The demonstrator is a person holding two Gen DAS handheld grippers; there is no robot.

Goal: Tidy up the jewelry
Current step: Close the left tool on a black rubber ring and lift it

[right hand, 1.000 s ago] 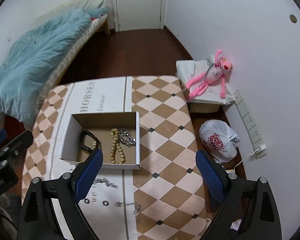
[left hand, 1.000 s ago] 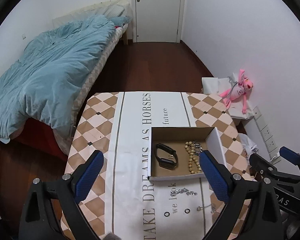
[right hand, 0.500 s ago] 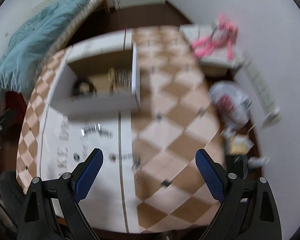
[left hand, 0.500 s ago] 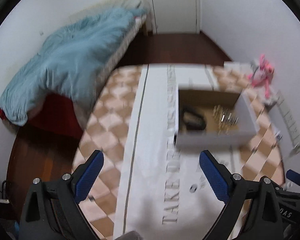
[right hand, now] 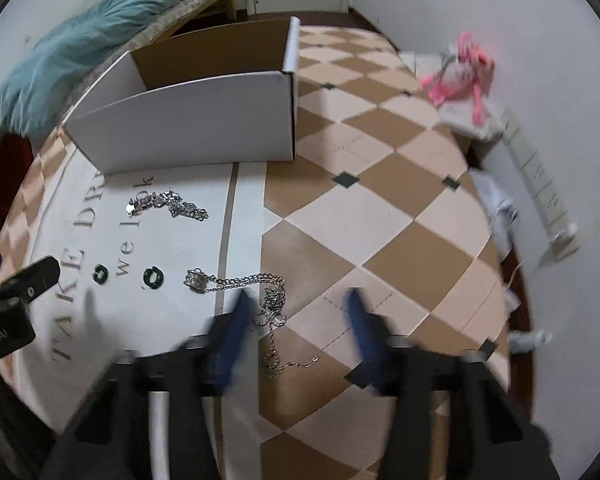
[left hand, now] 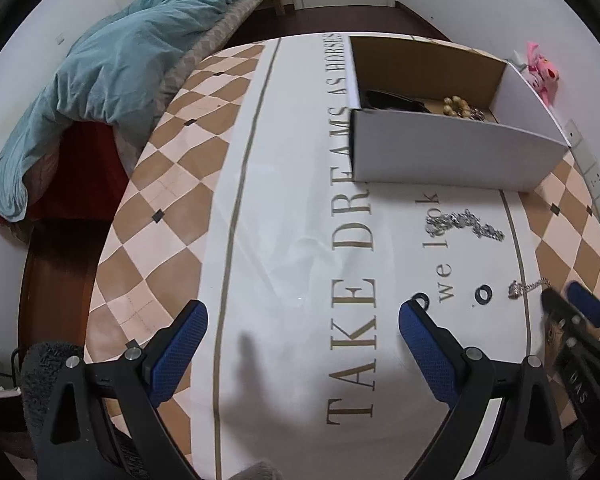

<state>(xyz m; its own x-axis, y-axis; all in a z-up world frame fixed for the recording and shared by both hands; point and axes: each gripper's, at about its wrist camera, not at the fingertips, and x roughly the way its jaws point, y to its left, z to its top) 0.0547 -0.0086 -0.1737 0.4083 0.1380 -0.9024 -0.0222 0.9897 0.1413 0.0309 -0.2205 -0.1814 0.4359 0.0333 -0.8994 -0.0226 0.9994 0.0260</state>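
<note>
- Jewelry is only partly sorted: some pieces lie in the box, others wait on the counter [left hand: 284,184].
- Left gripper [left hand: 301,330] hovers over bare cloth, jaws spread wide, holding nothing.
- Two small black rings [right hand: 152,276] lie near the printed words; a sparkling bracelet [right hand: 168,205] lies just before the box.
- Cardboard box [left hand: 451,152] holds a black band [left hand: 395,101], wooden beads [left hand: 453,105] and something silvery.
- Right gripper [right hand: 296,330], blurred, straddles the silver chain [right hand: 252,280] with jaws released; I judge this piece goes next.

Silver chain necklace [right hand: 256,292] sprawled on tablecloth, sparkly bracelet [right hand: 168,205] and two black rings [right hand: 153,275] beside open box [right hand: 204,120]
</note>
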